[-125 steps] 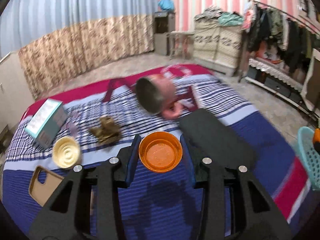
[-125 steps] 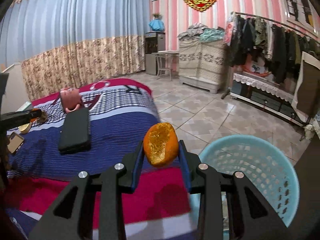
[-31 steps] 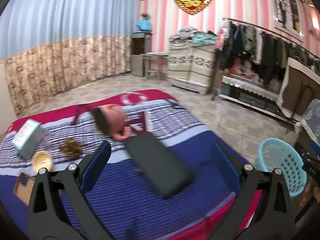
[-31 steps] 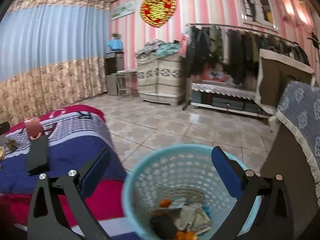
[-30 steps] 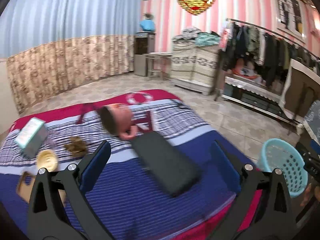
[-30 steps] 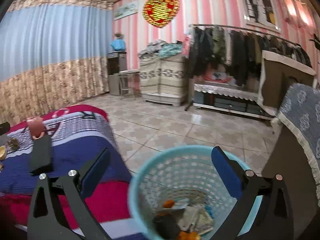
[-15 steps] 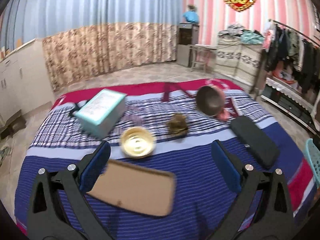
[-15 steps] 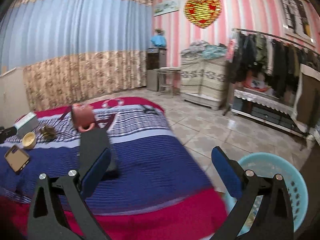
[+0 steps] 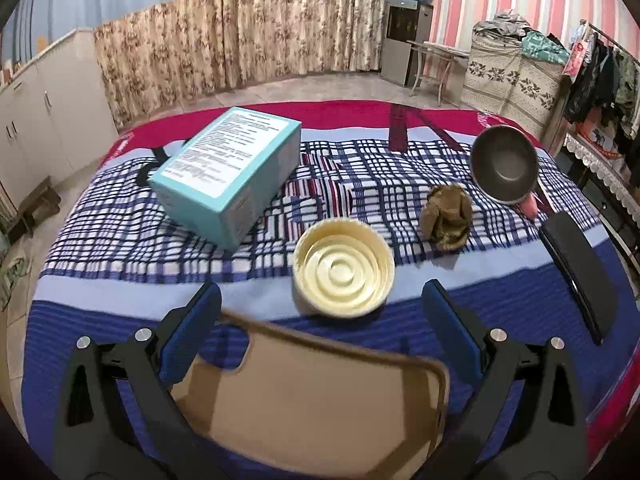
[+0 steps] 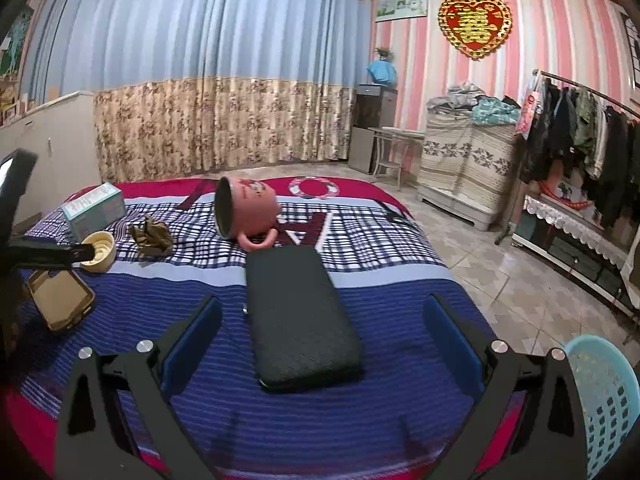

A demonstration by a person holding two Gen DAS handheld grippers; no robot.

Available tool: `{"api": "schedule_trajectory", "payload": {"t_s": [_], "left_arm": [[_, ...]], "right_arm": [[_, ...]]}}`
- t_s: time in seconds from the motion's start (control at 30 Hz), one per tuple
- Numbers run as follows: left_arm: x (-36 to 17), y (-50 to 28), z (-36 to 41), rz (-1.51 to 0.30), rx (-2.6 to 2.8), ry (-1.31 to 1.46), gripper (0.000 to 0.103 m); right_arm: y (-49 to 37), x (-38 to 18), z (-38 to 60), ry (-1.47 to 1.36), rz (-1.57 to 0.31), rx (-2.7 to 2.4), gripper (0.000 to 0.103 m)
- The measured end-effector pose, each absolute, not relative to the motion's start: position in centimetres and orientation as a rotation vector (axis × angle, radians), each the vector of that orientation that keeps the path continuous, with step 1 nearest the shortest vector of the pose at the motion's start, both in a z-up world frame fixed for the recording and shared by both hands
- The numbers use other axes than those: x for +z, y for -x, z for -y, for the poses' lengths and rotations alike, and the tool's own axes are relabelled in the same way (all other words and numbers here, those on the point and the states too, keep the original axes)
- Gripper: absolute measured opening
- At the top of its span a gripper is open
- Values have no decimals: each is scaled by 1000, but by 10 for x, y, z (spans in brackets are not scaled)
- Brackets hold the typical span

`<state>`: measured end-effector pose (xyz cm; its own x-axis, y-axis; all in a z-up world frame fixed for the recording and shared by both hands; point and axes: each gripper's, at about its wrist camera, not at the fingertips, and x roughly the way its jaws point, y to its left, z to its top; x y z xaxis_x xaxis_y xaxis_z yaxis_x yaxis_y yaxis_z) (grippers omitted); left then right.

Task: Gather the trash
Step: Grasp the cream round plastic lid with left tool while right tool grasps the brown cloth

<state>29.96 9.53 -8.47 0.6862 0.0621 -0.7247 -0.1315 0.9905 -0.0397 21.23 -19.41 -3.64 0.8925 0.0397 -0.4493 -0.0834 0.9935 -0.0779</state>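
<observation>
The big bed with its blue, red and checked blanket (image 9: pixel 120 248) fills most of both views. In the right wrist view, the light blue plastic basket with holes (image 10: pixel 600 400) sits at the lower right corner, on the floor beside the bed — that is where the trash goes.

On the blanket lie a teal cardboard box (image 9: pixel 228 172) at upper left, a long black padded case (image 10: pixel 300 316) in the middle of the right wrist view, a pink pot tipped on its side (image 10: pixel 244 212) above it, and a flat tan phone case (image 9: pixel 312 400) at the bottom of the left wrist view.

The smaller things look like the trash left to pick up: a round cream plastic lid (image 9: pixel 344 268) in the middle and a crumpled brown scrap (image 9: pixel 446 216) just to its right.

The left gripper (image 9: pixel 320 312) is spread wide and holds nothing; it hangs over the tan case, with the lid just ahead. The right gripper (image 10: pixel 320 320) is wide and empty too — it points at the black case.

The step looks like reaching for the next piece. The left gripper likely needs to go forward, drop around the lid and squeeze.
</observation>
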Motion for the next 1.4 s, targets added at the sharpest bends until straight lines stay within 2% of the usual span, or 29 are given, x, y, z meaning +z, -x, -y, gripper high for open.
{"api": "schedule_trajectory", "payload": {"t_s": [0.2,0.37,0.5,0.93,1.4], "left_arm": [[-96,-323,-87,-849,139,97,96],[-106,-328,-86,-868,136,98,80],[-103,-322,-82,-836,101,95,61],[-78,-279,-102,-641,224,103,61],[-74,-281,-145,-665,362,156,61]], "right_arm": [[-225,-41,179,101,-493,82,98],[-232,-47,168,135,-528,87,98],[-238,-48,165,117,-542,85,98],[-260,-44,106,155,-545,170,98],[-309,-51,32,198,-616,328,98]]}}
